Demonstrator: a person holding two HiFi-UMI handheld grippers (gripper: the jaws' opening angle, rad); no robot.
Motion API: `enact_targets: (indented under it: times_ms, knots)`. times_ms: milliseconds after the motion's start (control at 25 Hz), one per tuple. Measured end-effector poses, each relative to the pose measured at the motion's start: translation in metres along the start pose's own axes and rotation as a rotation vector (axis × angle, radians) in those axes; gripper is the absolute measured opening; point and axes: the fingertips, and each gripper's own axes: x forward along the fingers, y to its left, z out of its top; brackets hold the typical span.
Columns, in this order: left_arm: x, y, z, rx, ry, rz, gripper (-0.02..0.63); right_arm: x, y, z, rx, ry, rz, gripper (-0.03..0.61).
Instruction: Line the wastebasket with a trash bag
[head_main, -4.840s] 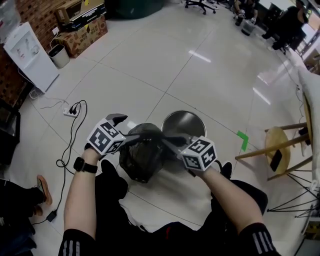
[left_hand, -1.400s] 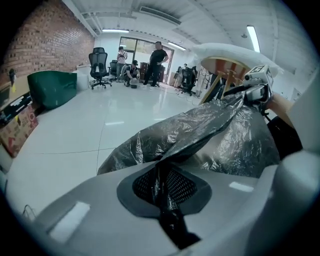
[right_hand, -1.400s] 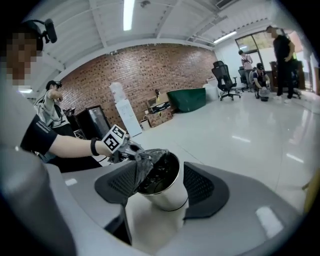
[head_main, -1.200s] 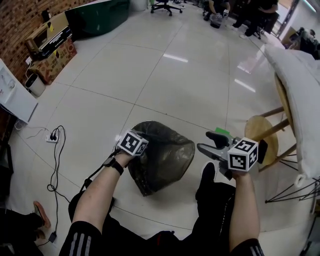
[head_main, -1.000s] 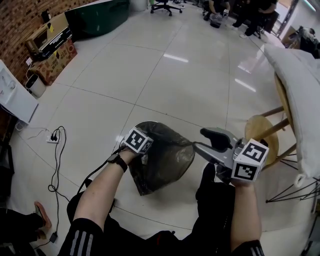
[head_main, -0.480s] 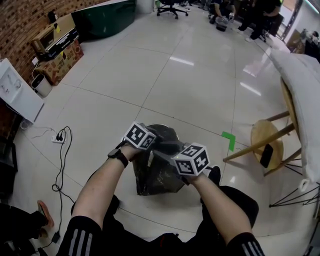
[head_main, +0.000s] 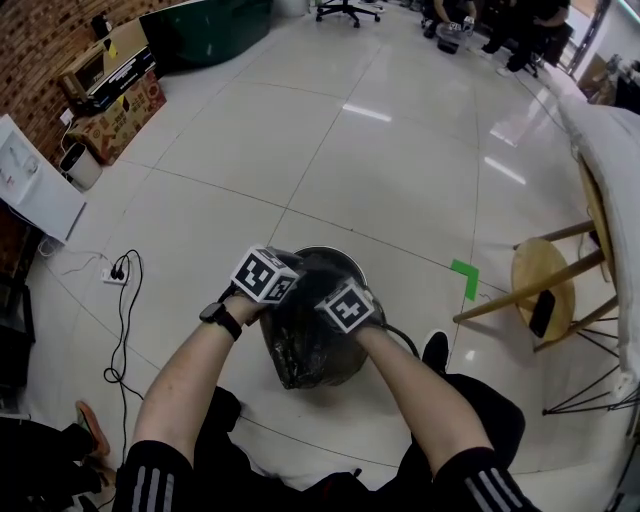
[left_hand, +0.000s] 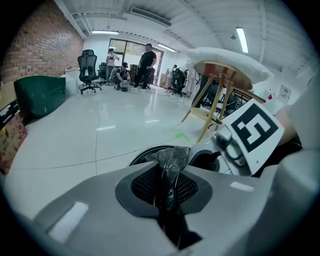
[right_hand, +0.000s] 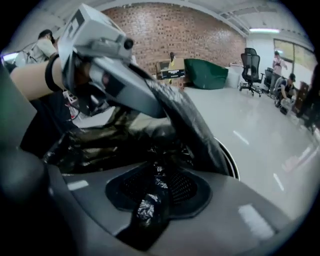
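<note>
Jaws of left gripper (left_hand: 167, 186), just loosening slightly, are pinching the trash bag (head_main: 305, 340); right gripper (right_hand: 155, 196) jaws, just closing, are pinching it over the wastebasket (head_main: 347, 256).

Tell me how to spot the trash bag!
Find the white tiled floor, then the round metal wastebasket by the person's legs. The trash bag is bunched over it: the only crinkly, shiny black plastic there, unlike the smooth metal rim.
</note>
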Motion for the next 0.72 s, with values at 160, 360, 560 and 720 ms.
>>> enact_targets:
  times_ms: [160,360,560,720]
  knots:
    - [-0.007,0.014,-0.014,0.006,0.011,0.018,0.052,0.034,-0.006,-0.013,-0.128,0.118,-0.024,0.11]
    - [-0.009,0.025,-0.026,0.013,0.019,0.036,0.092,0.068,-0.013,-0.035,-0.17,0.239,-0.009,0.107]
    - [-0.015,0.029,-0.026,0.051,0.032,0.037,0.1,0.098,-0.017,-0.034,-0.25,0.286,0.008,0.107]
    - [-0.011,0.035,-0.039,0.048,0.06,0.046,0.098,0.116,-0.029,-0.033,-0.267,0.302,-0.005,0.107]
